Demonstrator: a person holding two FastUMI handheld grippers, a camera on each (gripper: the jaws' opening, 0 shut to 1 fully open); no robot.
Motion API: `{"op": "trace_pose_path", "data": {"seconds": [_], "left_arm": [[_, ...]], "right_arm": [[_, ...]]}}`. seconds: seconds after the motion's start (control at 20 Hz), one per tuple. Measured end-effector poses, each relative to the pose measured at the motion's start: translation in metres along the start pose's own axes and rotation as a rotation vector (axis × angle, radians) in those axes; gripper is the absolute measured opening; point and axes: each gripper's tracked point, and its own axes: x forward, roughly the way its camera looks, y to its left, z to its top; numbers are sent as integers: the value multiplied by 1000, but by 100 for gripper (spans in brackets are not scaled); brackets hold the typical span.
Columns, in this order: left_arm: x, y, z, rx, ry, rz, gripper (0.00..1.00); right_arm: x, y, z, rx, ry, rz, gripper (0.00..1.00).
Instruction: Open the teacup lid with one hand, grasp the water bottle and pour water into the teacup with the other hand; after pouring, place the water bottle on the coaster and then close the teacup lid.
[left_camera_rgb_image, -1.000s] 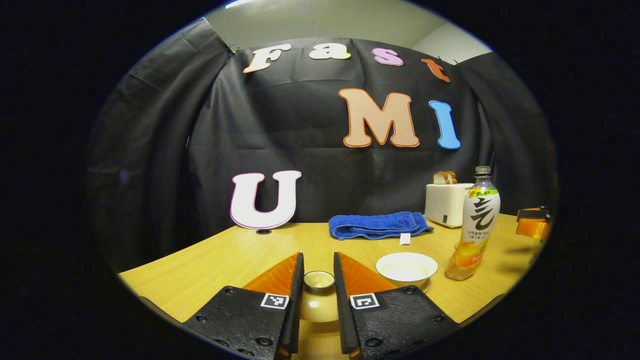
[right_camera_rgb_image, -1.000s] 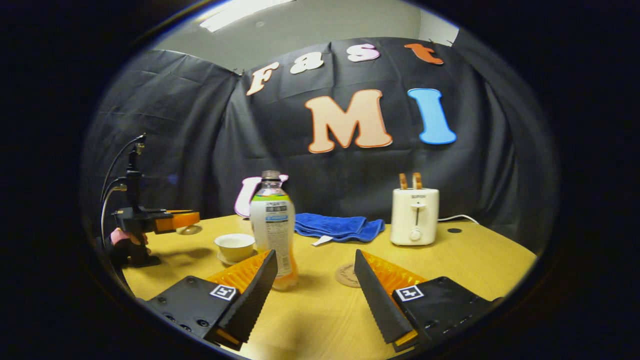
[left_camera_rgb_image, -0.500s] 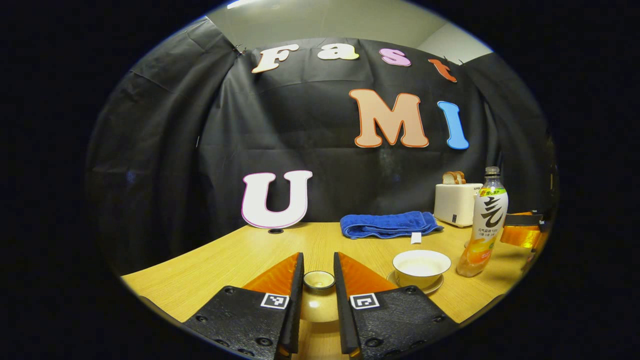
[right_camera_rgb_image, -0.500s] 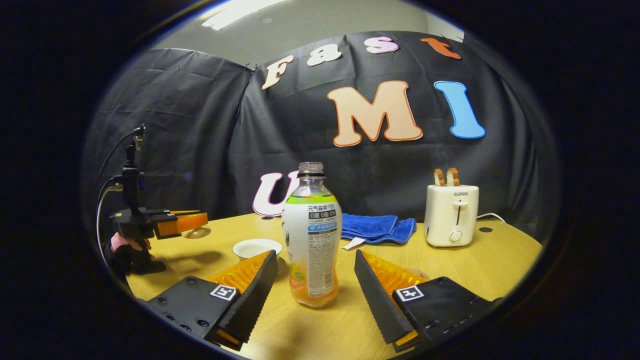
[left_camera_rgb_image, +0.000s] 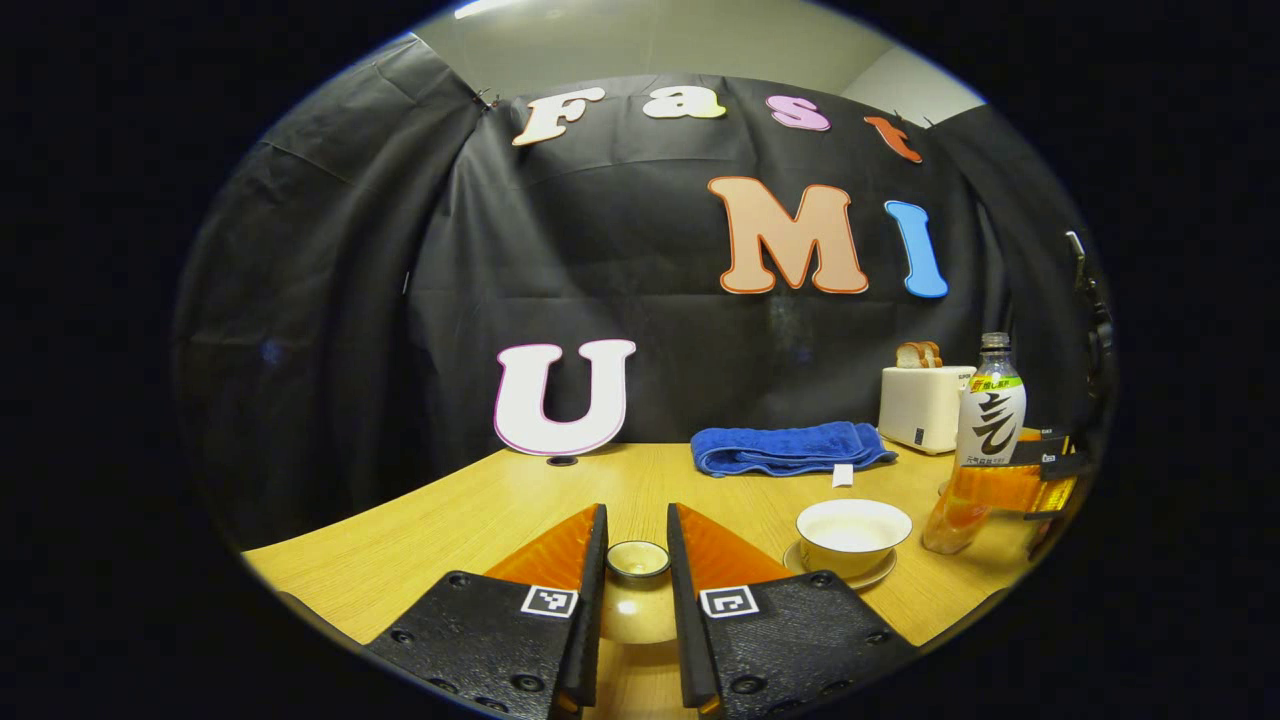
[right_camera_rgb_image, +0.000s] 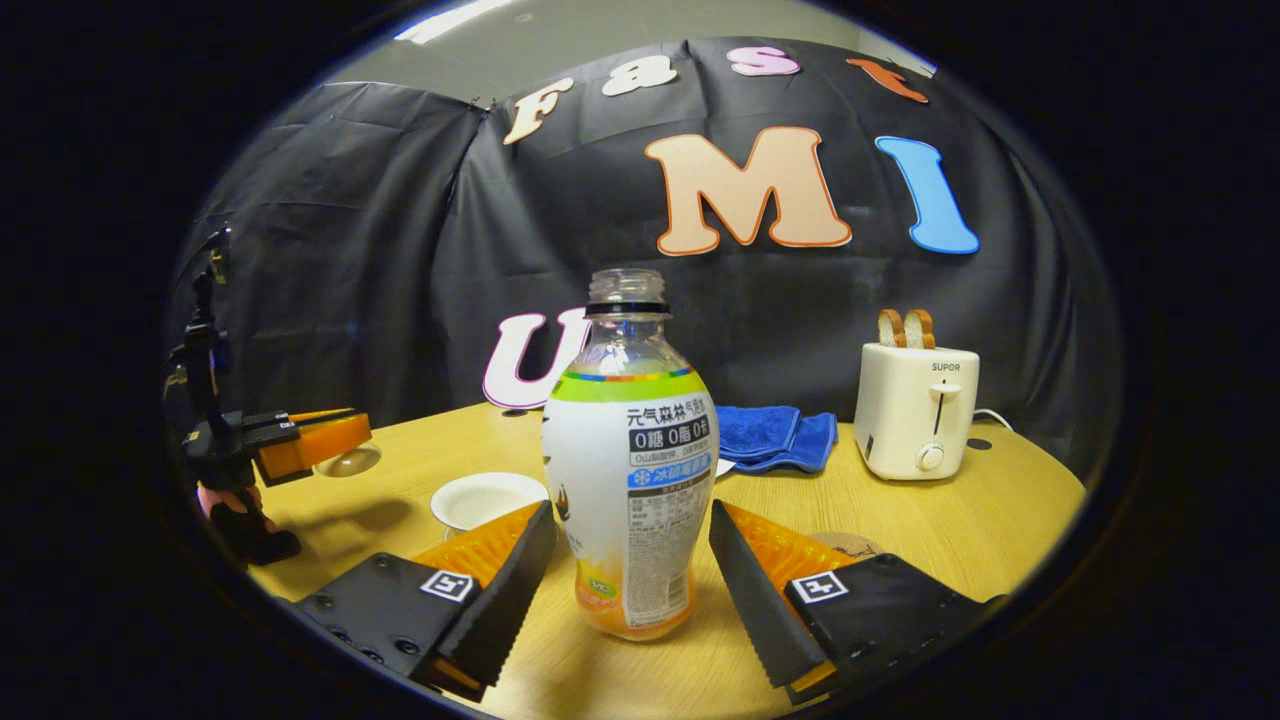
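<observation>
Standing spread wide on either side of the water bottle (right_camera_rgb_image: 630, 470), the right gripper (right_camera_rgb_image: 630, 560) has the bottle's lower body between its fingers with a gap showing on both sides, neither finger touching it. The bottle is upright on the table (right_camera_rgb_image: 960, 530), uncapped, orange liquid low inside. In the left gripper view the left gripper (left_camera_rgb_image: 637, 570) is clamped narrowly on the teacup lid (left_camera_rgb_image: 638, 600) (held by its knob, above the table). To its right sits the uncovered teacup (left_camera_rgb_image: 853, 530) on its saucer, the bottle just beyond it. Farther back lie a blue towel (left_camera_rgb_image: 790, 448) and a white toaster (right_camera_rgb_image: 917, 410) with bread.
</observation>
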Motion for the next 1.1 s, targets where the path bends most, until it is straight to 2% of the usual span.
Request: {"op": "trace_pose_path", "data": {"seconds": [0.1, 0.2, 0.4, 0.7, 0.95, 1.1], "left_arm": [[-1, 0, 0, 0, 0, 2, 30], [-2, 0, 0, 0, 0, 3, 30], [-1, 2, 1, 0, 0, 8, 30], [0, 2, 0, 0, 1, 9, 30], [0, 2, 0, -1, 1, 9, 30], [0, 3, 1, -1, 2, 11, 30]], "right_arm": [[6, -2, -3, -7, 21, -26, 93], [2, -4, -1, -27, 22, -60, 71], [3, -5, 1, -82, 16, -96, 71], [-9, -19, 22, -278, 26, -198, 70], [-15, -28, 63, -542, -11, -280, 71], [-12, -37, 81, -751, -27, -329, 70]]}}
